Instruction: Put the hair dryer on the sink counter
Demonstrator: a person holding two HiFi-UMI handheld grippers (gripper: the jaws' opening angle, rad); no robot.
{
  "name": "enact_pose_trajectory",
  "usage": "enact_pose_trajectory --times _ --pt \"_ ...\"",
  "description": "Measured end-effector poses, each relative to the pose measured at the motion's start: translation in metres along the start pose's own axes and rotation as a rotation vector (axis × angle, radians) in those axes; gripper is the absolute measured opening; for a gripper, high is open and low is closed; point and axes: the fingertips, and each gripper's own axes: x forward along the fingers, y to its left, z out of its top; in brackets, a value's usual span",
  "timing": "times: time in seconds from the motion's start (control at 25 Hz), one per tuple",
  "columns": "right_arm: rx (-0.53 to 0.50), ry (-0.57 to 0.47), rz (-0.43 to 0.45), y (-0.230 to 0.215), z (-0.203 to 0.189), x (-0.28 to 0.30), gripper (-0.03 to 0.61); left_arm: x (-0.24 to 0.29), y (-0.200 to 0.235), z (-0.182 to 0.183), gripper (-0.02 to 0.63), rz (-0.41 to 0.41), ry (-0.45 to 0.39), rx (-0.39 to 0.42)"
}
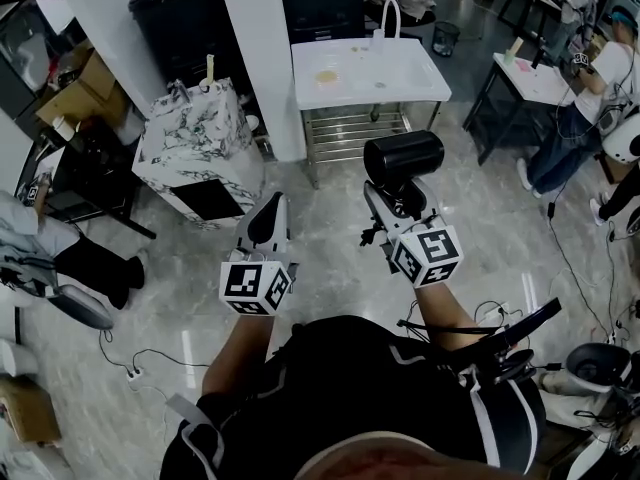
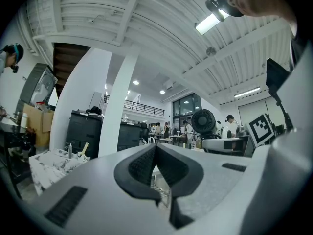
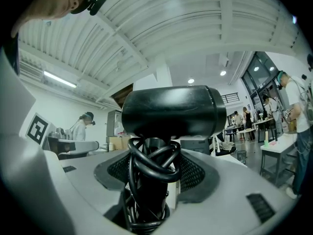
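Looking down from my head, my left claw [image 1: 268, 213] and my right claw [image 1: 392, 196] are raised side by side over the grey marble floor [image 1: 180, 298]. The right one carries the glossy black hair dryer [image 1: 403, 158] with its barrel uppermost. It is well apart from the white sink table [image 1: 400, 73] with its curved tap [image 1: 388, 13], which stands ahead of me.

Along my left claw, the two jaws meet tip to tip with nothing between them.

Along my right claw, the dark ribbed pads [image 3: 193, 173] press on the dryer's handle, the jaws standing wide. The black cord [image 3: 151, 163] is looped in coils round that handle, and the barrel lies crosswise above.
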Motion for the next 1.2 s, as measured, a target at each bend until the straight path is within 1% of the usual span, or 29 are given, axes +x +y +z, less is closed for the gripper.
enact_pose_trajectory --times 0.12,0.24,0.36,0.52,0.72,1.04,1.2 --pt "-0.012 -0.01 0.006 0.008 0.004 0.004 0.267 -0.006 0.008 0.004 0.005 0.005 -0.007 0.004" --pt "-0.008 -0.026 0.012 0.018 0.008 0.012 0.267 -0.012 0.02 0.008 0.005 0.016 -0.017 0.025" --pt "-0.01 -0.028 0.015 0.031 0.008 0.022 0.267 -0.02 0.037 0.009 0.005 0.029 -0.021 0.018" --pt "-0.019 -0.034 0.03 0.054 0.008 0.034 0.267 -0.032 0.059 0.011 0.005 0.042 -0.025 0.017" --pt "-0.037 -0.042 0.044 0.085 0.008 0.05 0.267 -0.047 0.084 0.015 0.005 0.039 -0.028 0.024" --pt "-0.039 -0.049 0.065 0.131 0.004 0.081 0.267 -0.073 0.132 0.02 0.005 0.056 -0.038 0.026" --pt "-0.032 -0.051 0.078 0.154 0.003 0.09 0.267 -0.087 0.149 0.023 0.005 0.063 -0.042 0.028"
